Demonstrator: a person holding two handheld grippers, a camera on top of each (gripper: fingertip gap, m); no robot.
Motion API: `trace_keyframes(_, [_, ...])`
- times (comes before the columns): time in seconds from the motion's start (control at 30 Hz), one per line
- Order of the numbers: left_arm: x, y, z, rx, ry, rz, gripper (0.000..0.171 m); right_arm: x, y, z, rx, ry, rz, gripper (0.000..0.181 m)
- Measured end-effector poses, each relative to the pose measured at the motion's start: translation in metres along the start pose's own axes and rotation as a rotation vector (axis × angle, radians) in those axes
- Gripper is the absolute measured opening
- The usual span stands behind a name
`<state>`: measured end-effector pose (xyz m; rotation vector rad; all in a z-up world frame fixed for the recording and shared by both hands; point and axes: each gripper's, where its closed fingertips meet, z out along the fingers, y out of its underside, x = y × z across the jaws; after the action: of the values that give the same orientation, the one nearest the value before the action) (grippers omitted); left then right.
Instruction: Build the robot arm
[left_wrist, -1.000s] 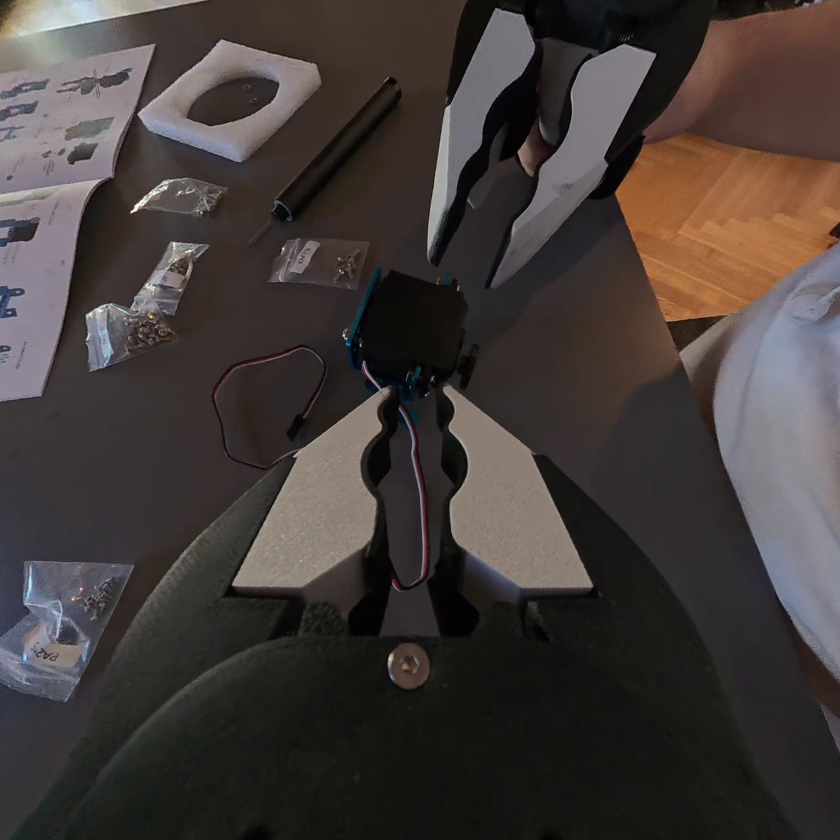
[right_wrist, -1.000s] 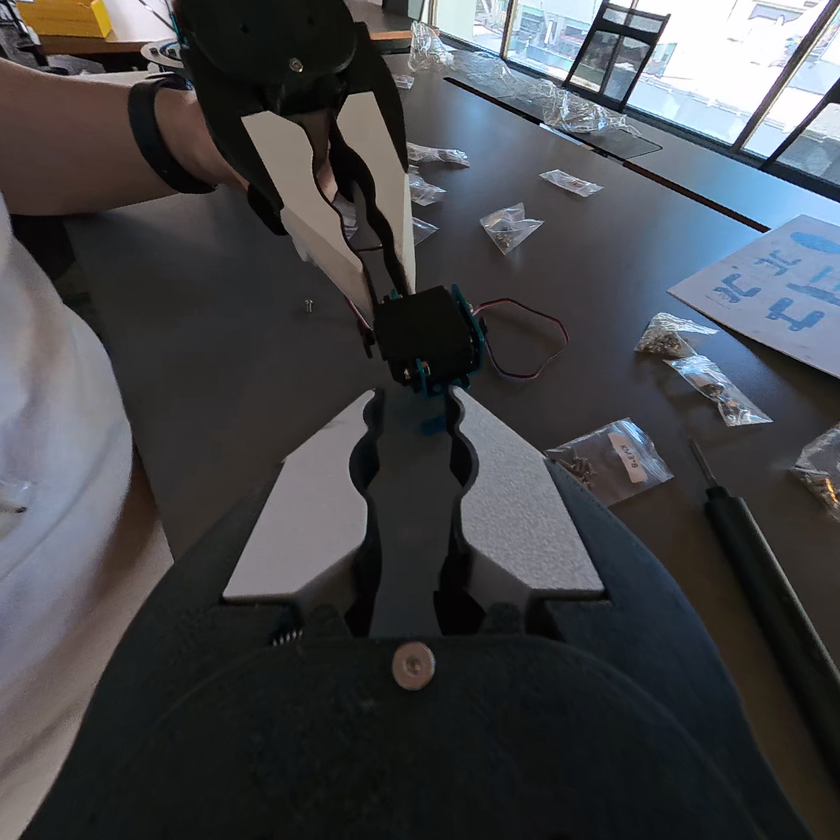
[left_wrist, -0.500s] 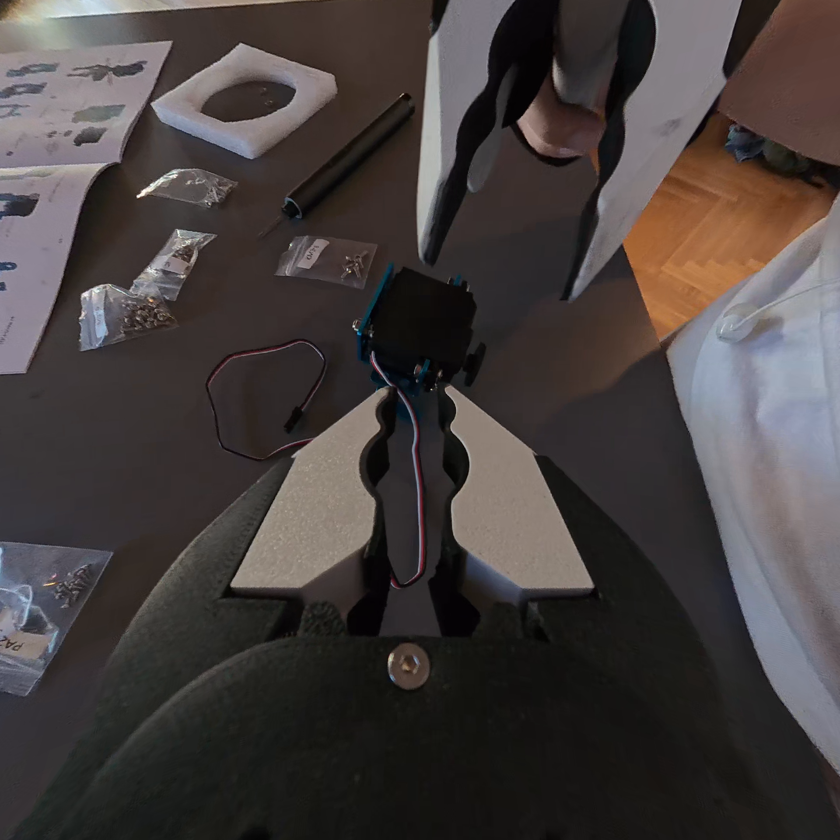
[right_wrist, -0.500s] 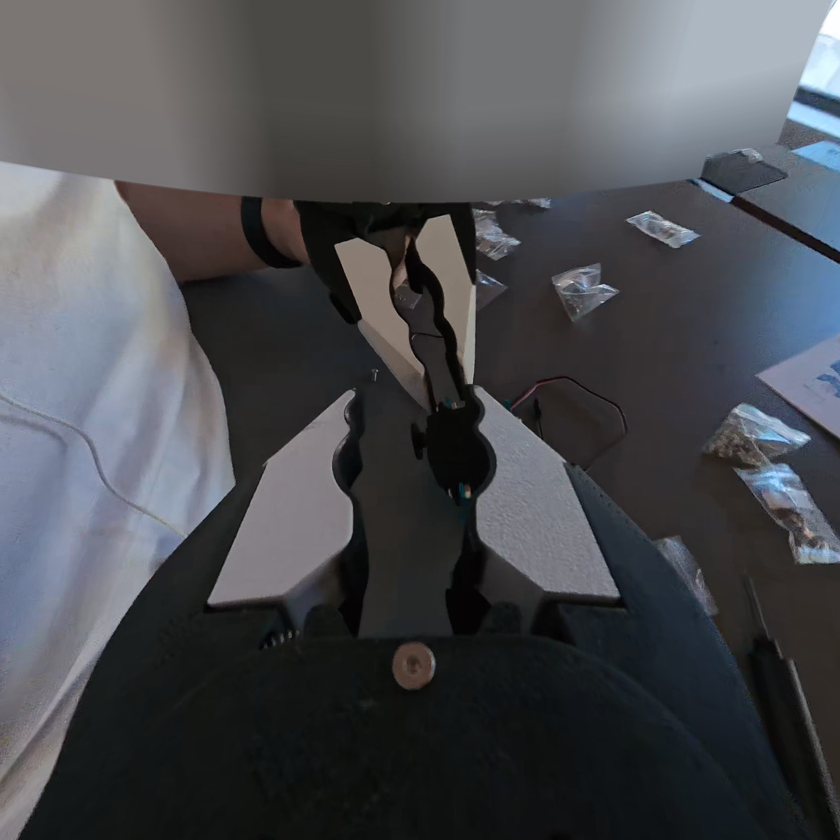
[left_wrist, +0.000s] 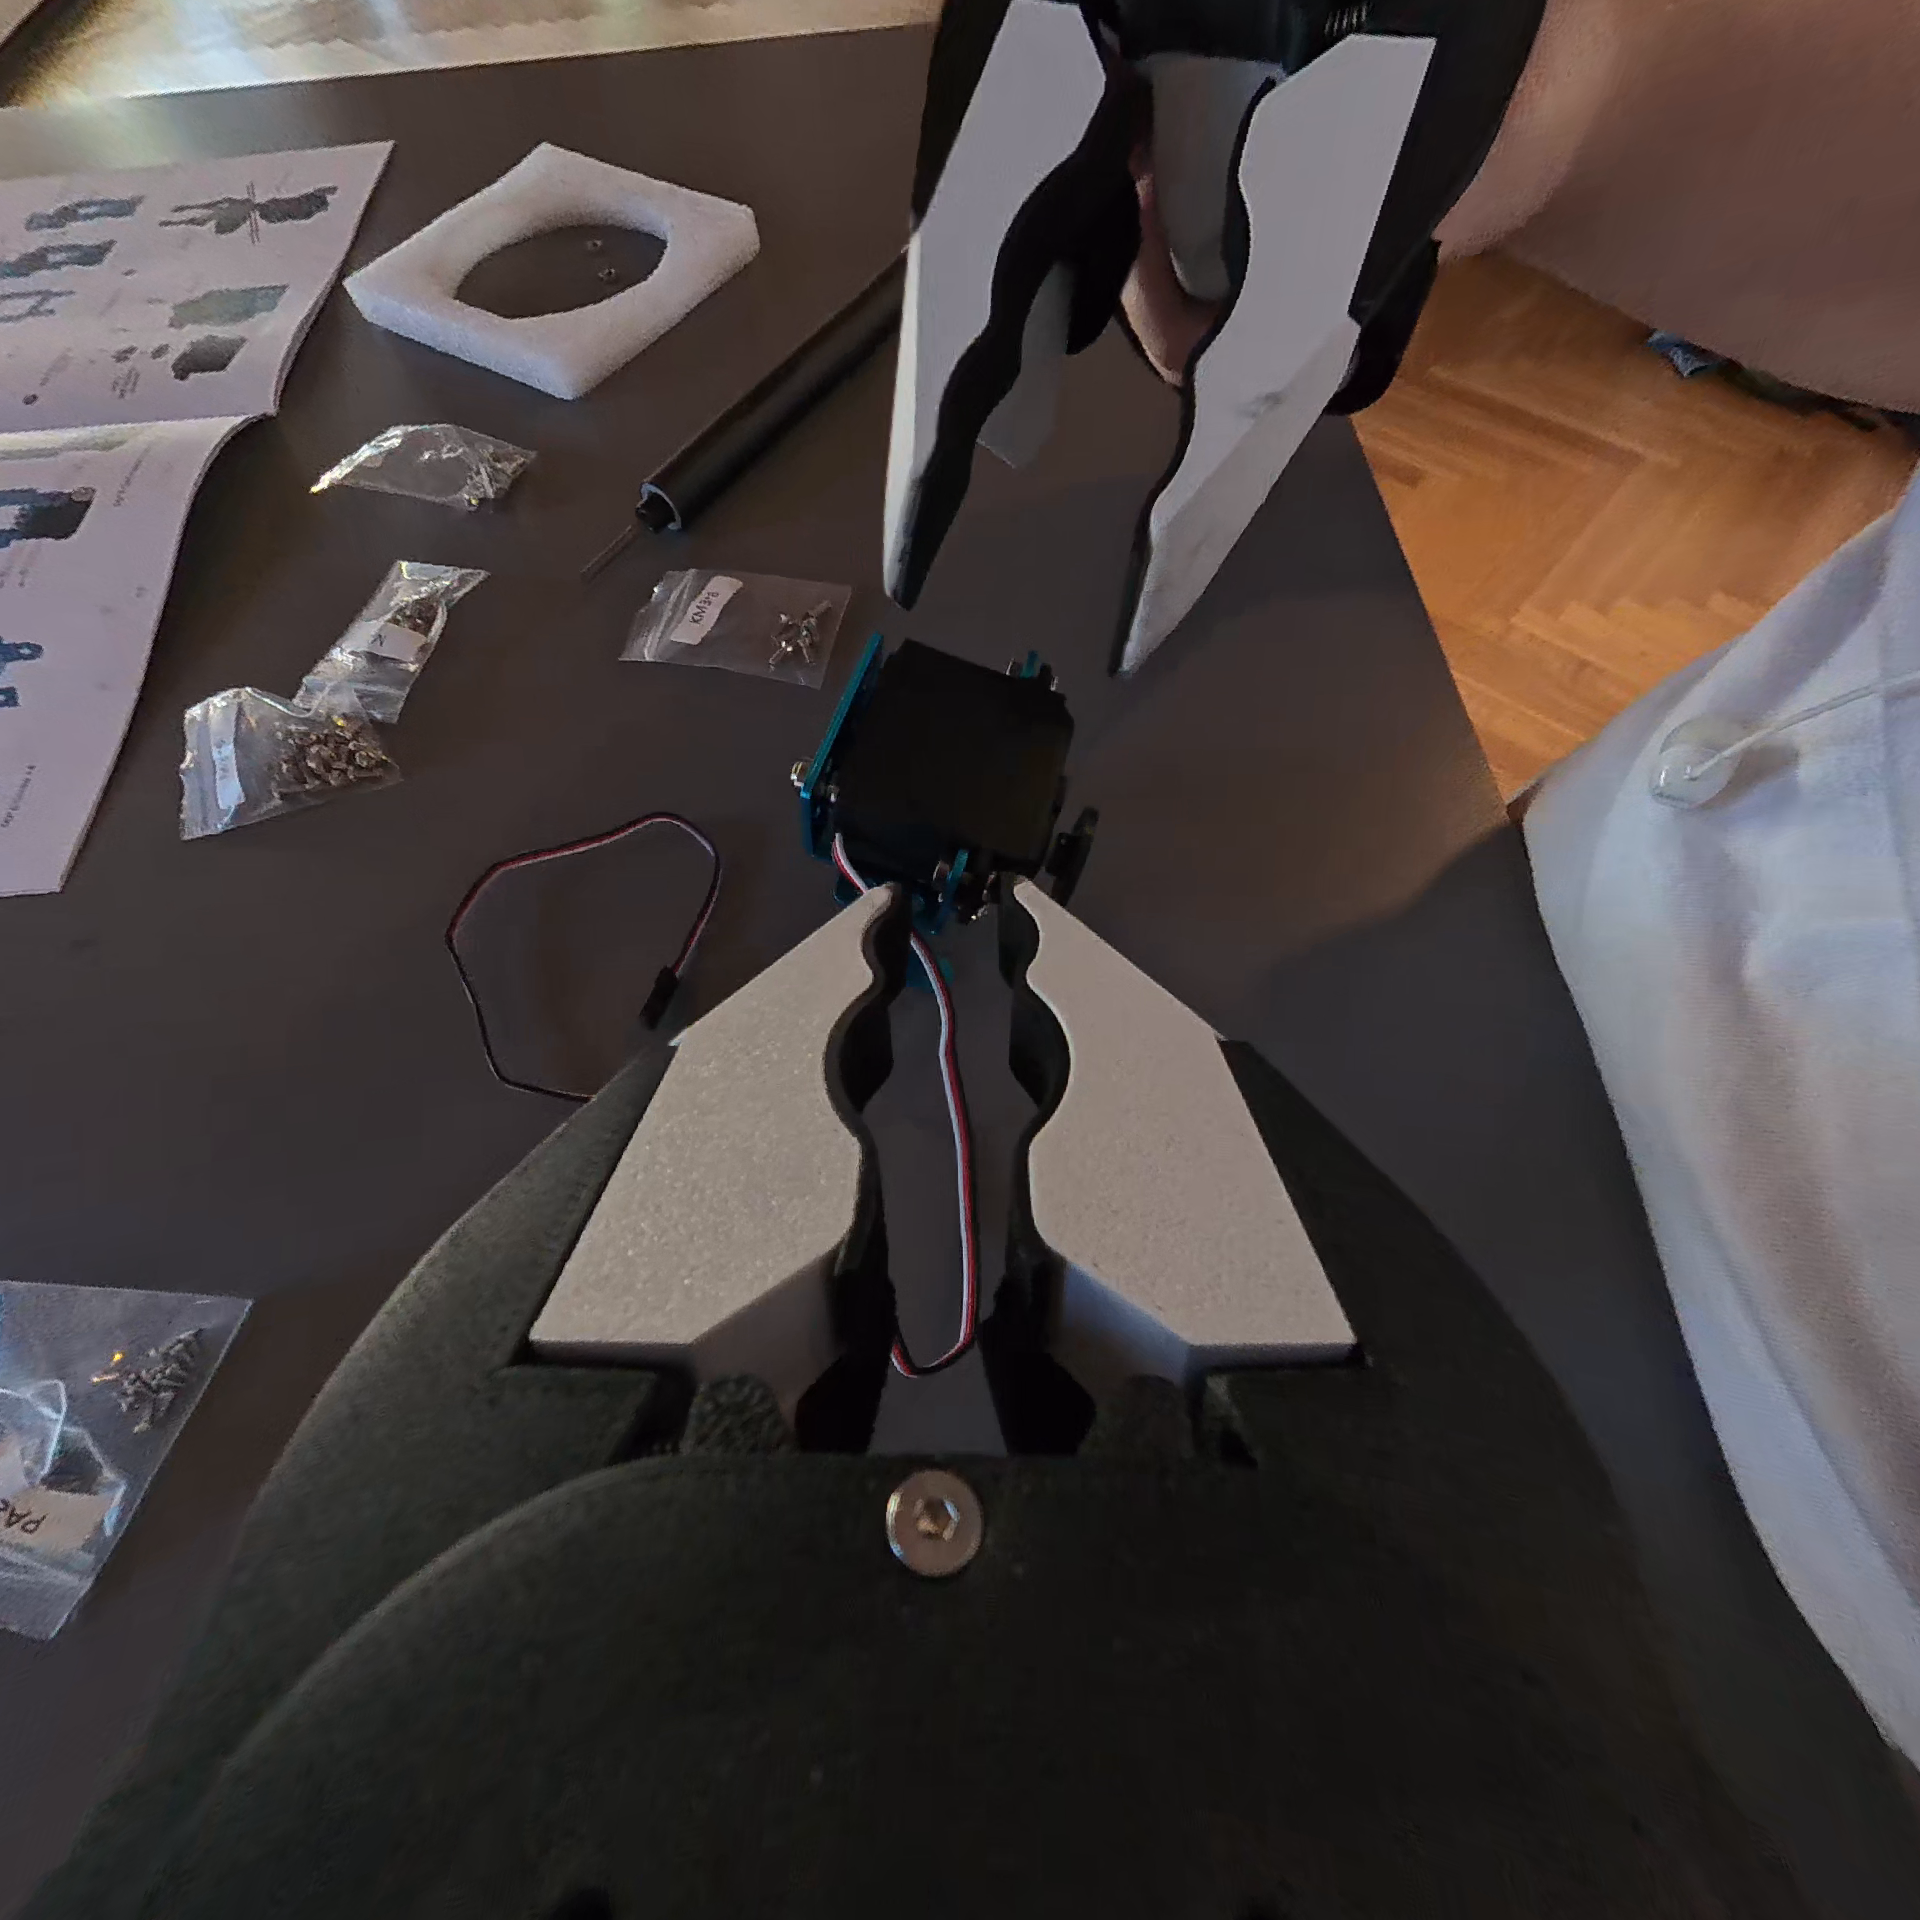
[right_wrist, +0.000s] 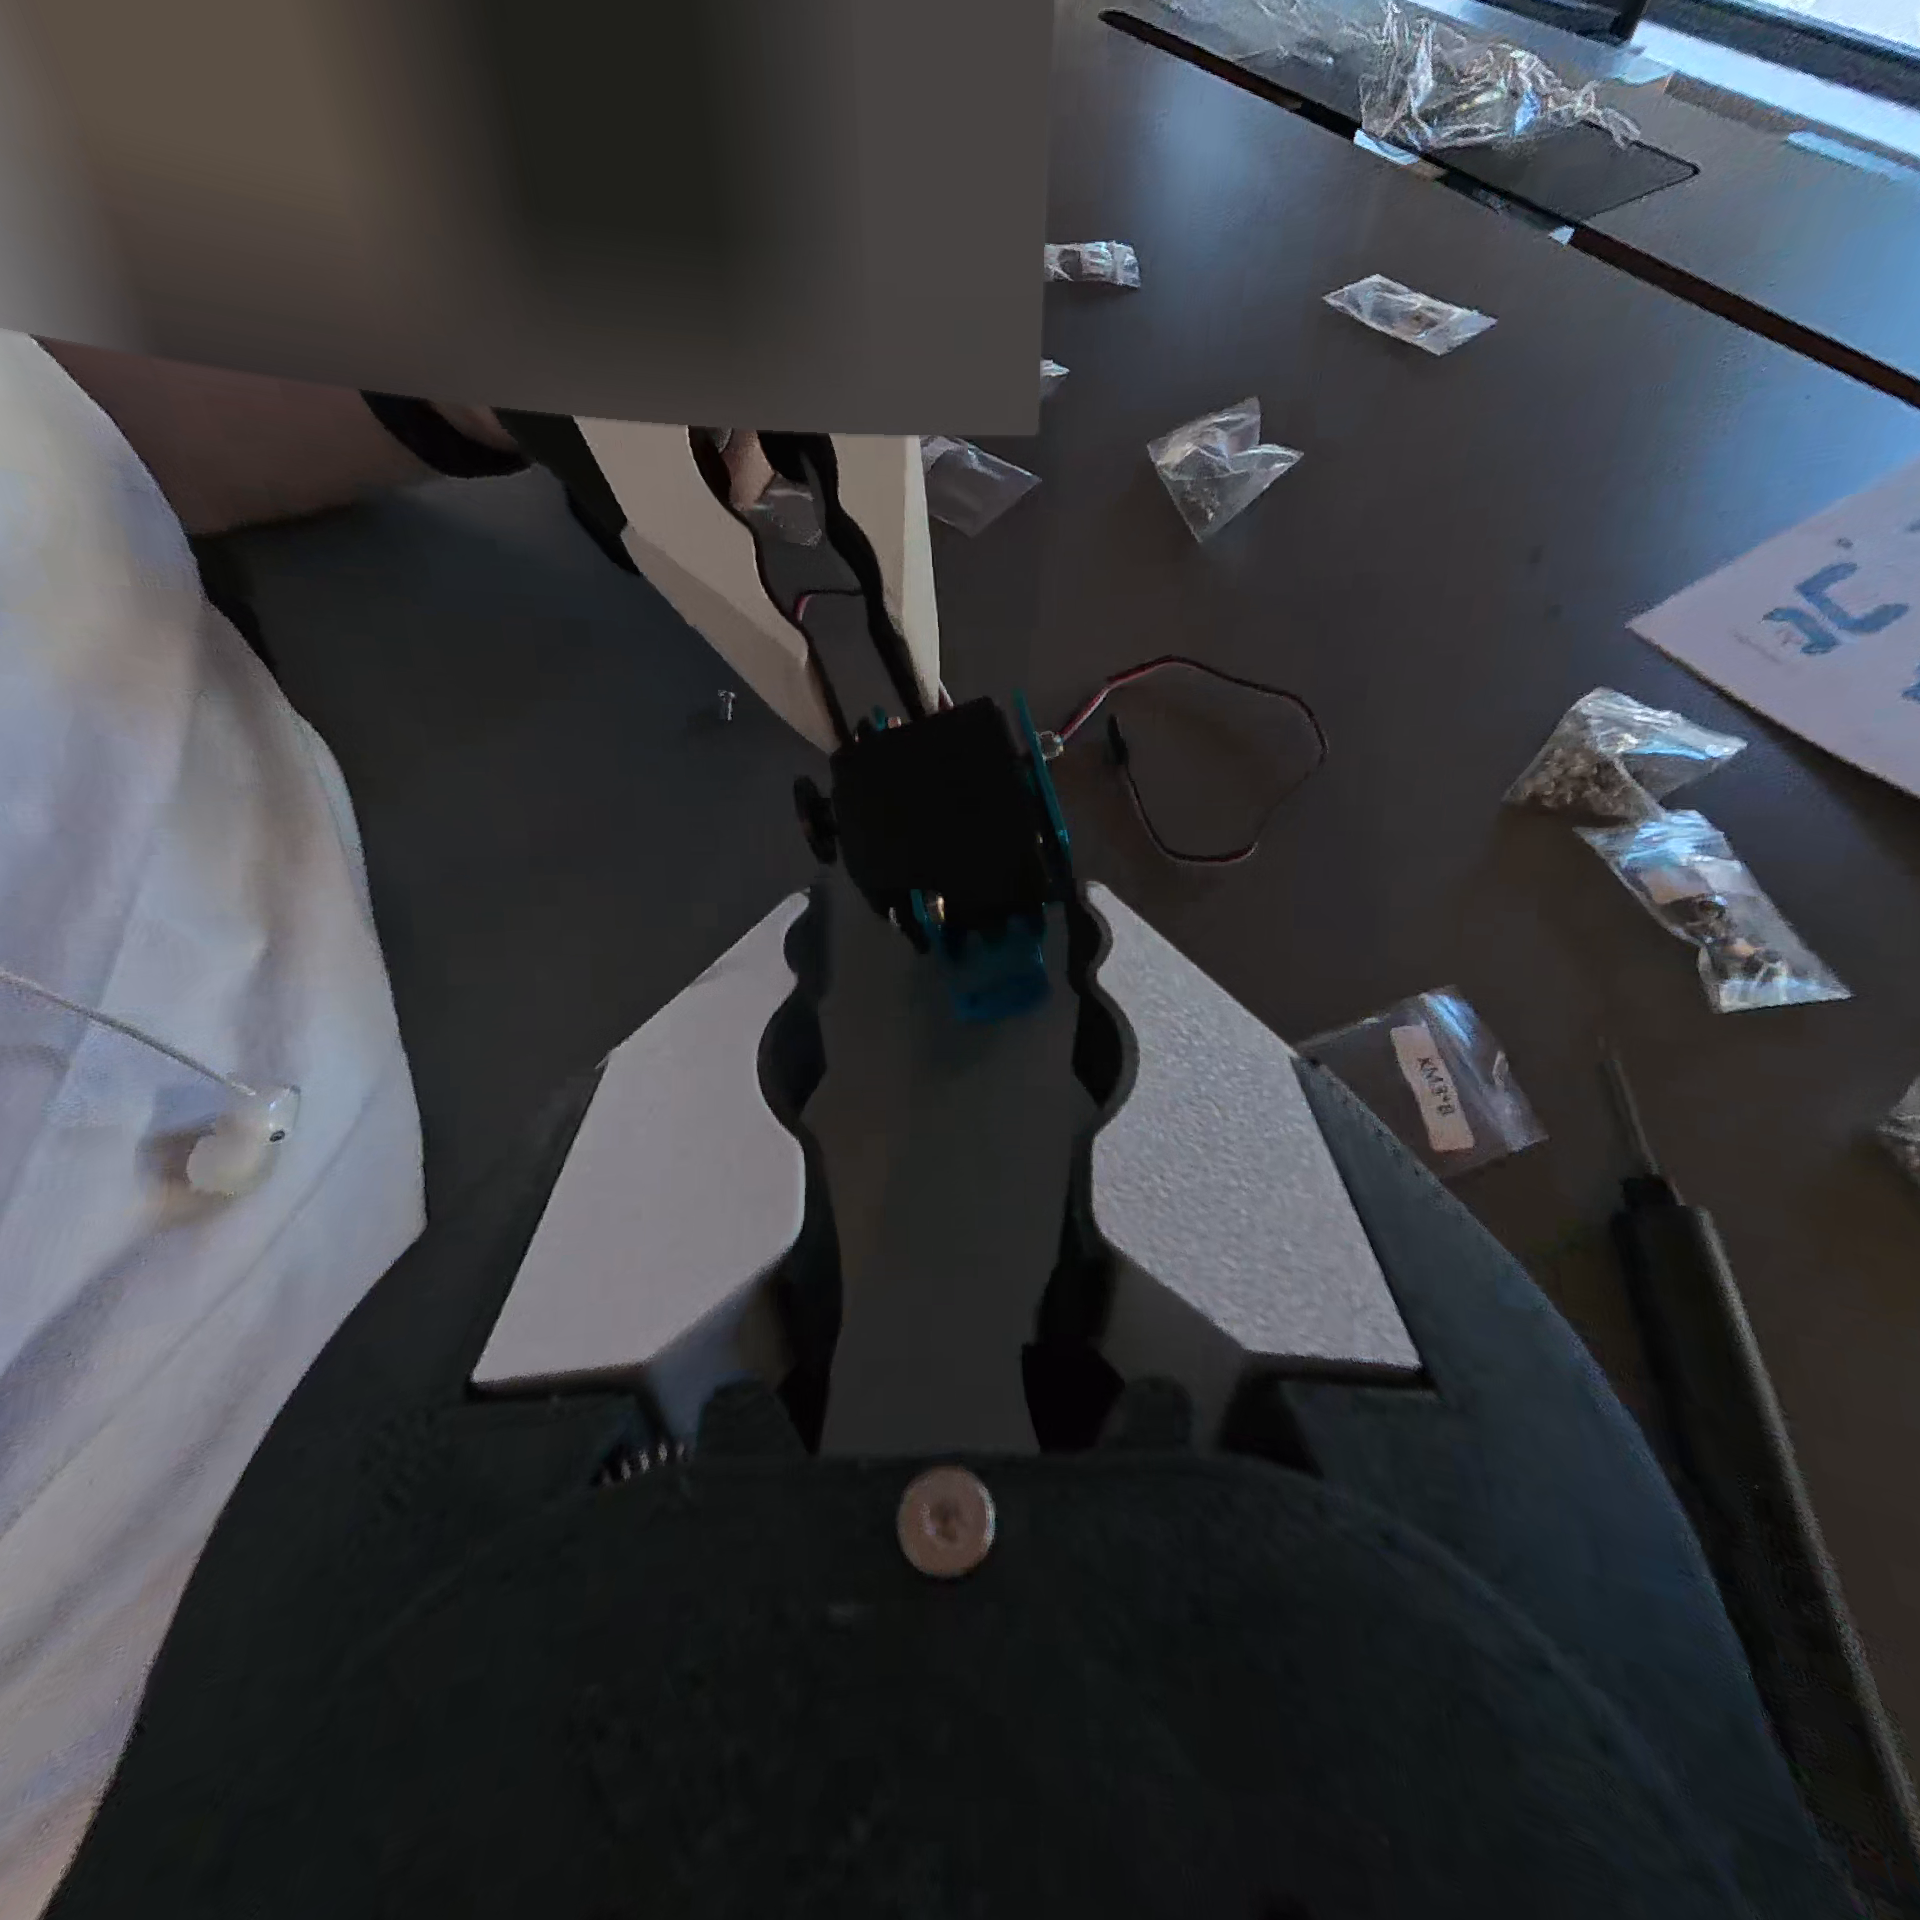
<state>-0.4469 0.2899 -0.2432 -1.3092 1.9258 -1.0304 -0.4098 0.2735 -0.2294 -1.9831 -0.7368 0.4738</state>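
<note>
A black servo (left_wrist: 956, 769) in a blue bracket, with a red, white and black cable (left_wrist: 582, 914), is held just above the dark table (left_wrist: 1299, 935). My left gripper (left_wrist: 956, 899) is shut on the bracket's near end, and the cable runs back between its fingers. My right gripper (left_wrist: 1013, 623) is open and hangs just over the servo's far end. In the right wrist view the servo (right_wrist: 935, 800) sits at the right gripper's (right_wrist: 948, 899) open tips, with the blue bracket (right_wrist: 987, 977) between them and not pinched. The left gripper (right_wrist: 883, 717) holds it from the far side.
Several small bags of screws (left_wrist: 291, 758) lie to the left, with a black screwdriver (left_wrist: 769, 416), a white foam frame (left_wrist: 551, 270) and an open manual (left_wrist: 125, 312). A loose screw (right_wrist: 724, 704) lies on the table. A person's white shirt (left_wrist: 1766, 1039) is at the right, beyond the table edge. One gripper's finger ends stand about 5 cm off the other's.
My right gripper opened wider, lifted away, then came back down to the servo's far end. My left gripper has kept hold of the servo in about the same place.
</note>
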Motion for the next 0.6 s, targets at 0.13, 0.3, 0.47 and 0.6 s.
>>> trace_keyframes(0.13, [0.001,0.001,0.000,0.009,-0.005,0.004,0.011,-0.005,0.006,0.001,0.012,-0.020,0.030,0.043])
trace_keyframes(0.3, [0.000,0.001,0.000,0.007,-0.013,0.000,0.011,-0.006,0.011,0.005,0.019,-0.028,0.050,0.040])
trace_keyframes(0.47, [0.000,0.001,0.000,0.011,-0.021,0.007,0.010,-0.010,0.014,0.008,0.033,-0.033,0.065,0.036])
trace_keyframes(0.6, [0.000,0.001,0.001,0.013,-0.014,-0.006,0.011,-0.011,0.011,0.008,0.058,-0.010,0.049,0.030])
